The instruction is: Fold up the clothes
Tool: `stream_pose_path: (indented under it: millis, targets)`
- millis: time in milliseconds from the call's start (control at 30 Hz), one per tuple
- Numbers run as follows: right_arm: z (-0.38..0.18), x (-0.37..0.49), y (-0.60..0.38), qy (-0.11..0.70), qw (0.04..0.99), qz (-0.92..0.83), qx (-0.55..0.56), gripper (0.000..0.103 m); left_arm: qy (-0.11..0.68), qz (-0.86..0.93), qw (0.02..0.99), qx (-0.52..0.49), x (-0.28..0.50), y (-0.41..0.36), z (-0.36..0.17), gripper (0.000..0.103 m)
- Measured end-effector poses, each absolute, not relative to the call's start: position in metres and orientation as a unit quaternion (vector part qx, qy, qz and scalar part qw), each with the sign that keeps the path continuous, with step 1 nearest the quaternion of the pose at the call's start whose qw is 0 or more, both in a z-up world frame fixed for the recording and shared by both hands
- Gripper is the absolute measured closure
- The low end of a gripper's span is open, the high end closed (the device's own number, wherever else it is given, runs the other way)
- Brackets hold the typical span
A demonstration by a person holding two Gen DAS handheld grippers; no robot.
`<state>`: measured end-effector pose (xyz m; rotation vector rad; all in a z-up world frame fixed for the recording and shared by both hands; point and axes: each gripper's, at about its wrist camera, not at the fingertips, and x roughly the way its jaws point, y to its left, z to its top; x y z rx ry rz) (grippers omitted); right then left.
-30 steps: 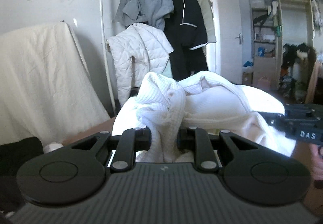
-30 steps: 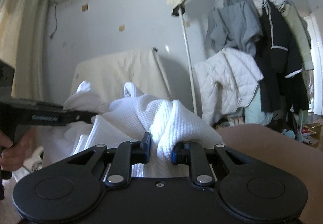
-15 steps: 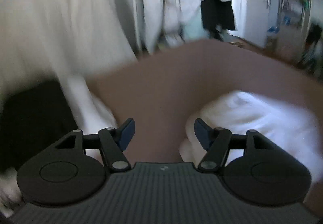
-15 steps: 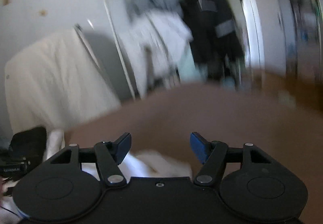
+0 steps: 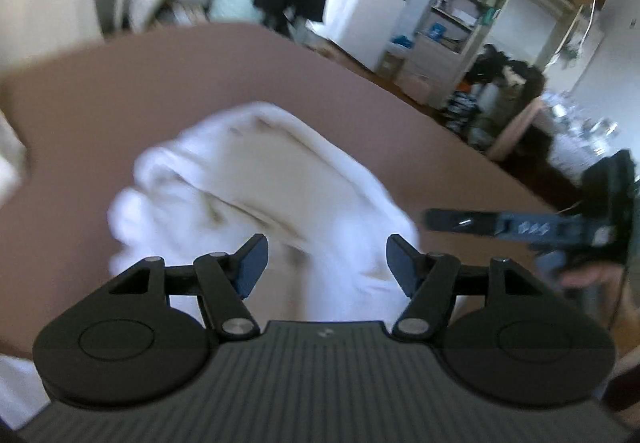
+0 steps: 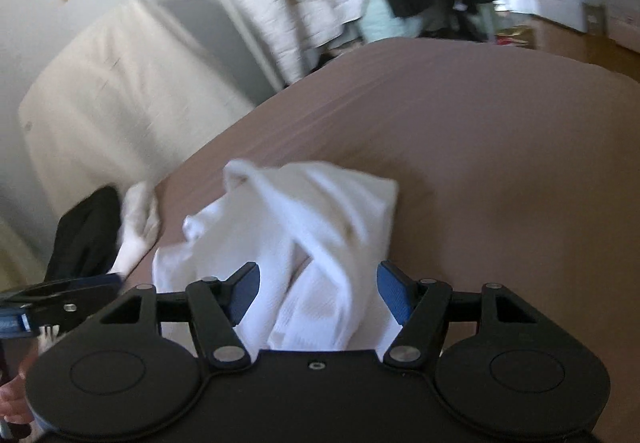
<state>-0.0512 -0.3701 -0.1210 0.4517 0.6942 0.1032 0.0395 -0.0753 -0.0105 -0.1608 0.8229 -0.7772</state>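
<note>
Left claw [image 5: 326,263] spread above white garment [image 5: 256,179].

A second ago both grippers were clamped on the white garment [image 6: 304,243] and held it bunched up in the air. Now the left gripper [image 5: 324,263] and the right gripper [image 6: 318,289] both stand with jaws wide apart, holding nothing. The garment has dropped onto the brown surface [image 6: 500,171] and lies there in a crumpled heap just ahead of both. Both cameras have tipped downward toward it.
</note>
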Motion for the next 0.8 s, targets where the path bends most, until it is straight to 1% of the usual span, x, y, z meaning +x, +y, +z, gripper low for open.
stream_pose_path:
  millis: [100,200,233,267,333,400,433,467,500,533,667,800]
  targets:
    - [-0.124,-0.051,-0.37,0.352,0.913,0.06,0.198,0.032,0.411,-0.381,0.824,-0.087,0.047,-0.104,-0.037,0.038]
    - [-0.137,-0.041,-0.378,0.372,0.906,0.047,0.199,0.032,0.438,-0.37,0.814,-0.089,0.058,-0.122,-0.064,0.035]
    - [-0.144,-0.037,-0.382,0.379,0.901,0.045,0.208,0.032,0.454,-0.372,0.805,-0.089,0.061,-0.127,-0.077,0.028]
    - [-0.152,-0.032,-0.386,0.385,0.896,0.045,0.219,0.032,0.469,-0.375,0.794,-0.089,0.065,-0.132,-0.089,0.015]
    - [-0.162,-0.025,-0.389,0.393,0.888,0.051,0.235,0.032,0.499,-0.374,0.777,-0.087,0.071,-0.142,-0.114,0.014]
    - [-0.172,-0.018,-0.391,0.399,0.88,0.058,0.251,0.032,0.5,-0.352,0.788,-0.065,0.071,-0.144,-0.121,0.023]
    - [-0.177,-0.015,-0.392,0.403,0.876,0.061,0.259,0.032,0.494,-0.344,0.797,-0.053,0.07,-0.144,-0.121,0.045]
    - [-0.179,-0.013,-0.392,0.402,0.875,0.065,0.261,0.032,0.487,-0.335,0.805,-0.041,0.07,-0.145,-0.121,0.068]
    - [-0.178,-0.013,-0.391,0.399,0.877,0.068,0.261,0.032,0.481,-0.327,0.813,-0.029,0.069,-0.145,-0.121,0.083]
    - [-0.178,-0.014,-0.391,0.396,0.878,0.07,0.26,0.031,0.472,-0.321,0.821,-0.023,0.068,-0.143,-0.12,0.096]
    - [-0.173,-0.019,-0.394,0.381,0.882,0.075,0.267,0.031,0.427,-0.309,0.849,-0.046,0.067,-0.128,-0.095,0.098]
    - [-0.171,-0.02,-0.394,0.36,0.888,0.082,0.274,0.03,0.369,-0.274,0.888,0.018,0.058,-0.128,-0.07,0.098]
